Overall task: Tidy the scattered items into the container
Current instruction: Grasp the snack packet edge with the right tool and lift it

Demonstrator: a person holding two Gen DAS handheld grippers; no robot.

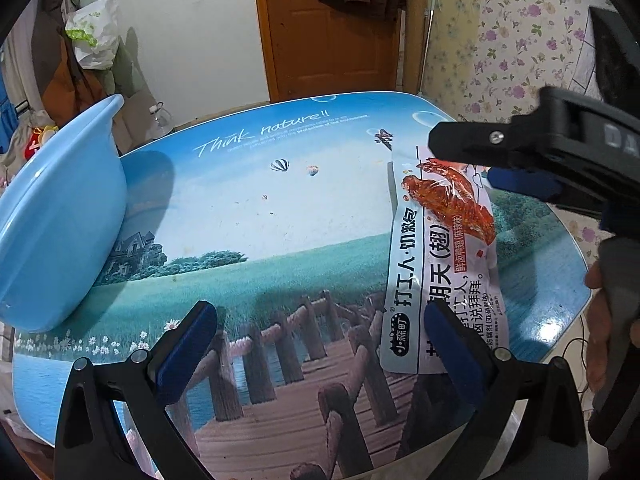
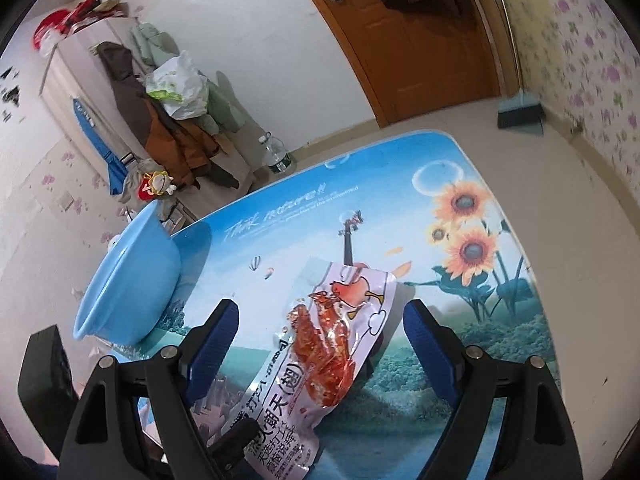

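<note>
A white snack packet (image 1: pixel 444 256) with a red chicken-wing picture lies flat on the printed table (image 1: pixel 260 216), at its right side. A light blue plastic basin (image 1: pixel 60 224) stands at the table's left edge. My left gripper (image 1: pixel 316 340) is open, low over the table's near edge, its right finger beside the packet's near end. My right gripper (image 1: pixel 464 160) comes in from the right over the packet's far end. In the right wrist view the right gripper (image 2: pixel 320 340) is open and the packet (image 2: pixel 320 352) lies between its fingers; the basin (image 2: pixel 128 280) is at left.
The table (image 2: pixel 460 400) is small with rounded corners; floor lies beyond it. A water bottle (image 2: pixel 276 156), hanging coats (image 2: pixel 168 128) and a white bag stand by the far wall. A wooden door (image 1: pixel 328 28) is behind. A broom (image 2: pixel 520 112) leans at the flowered wall.
</note>
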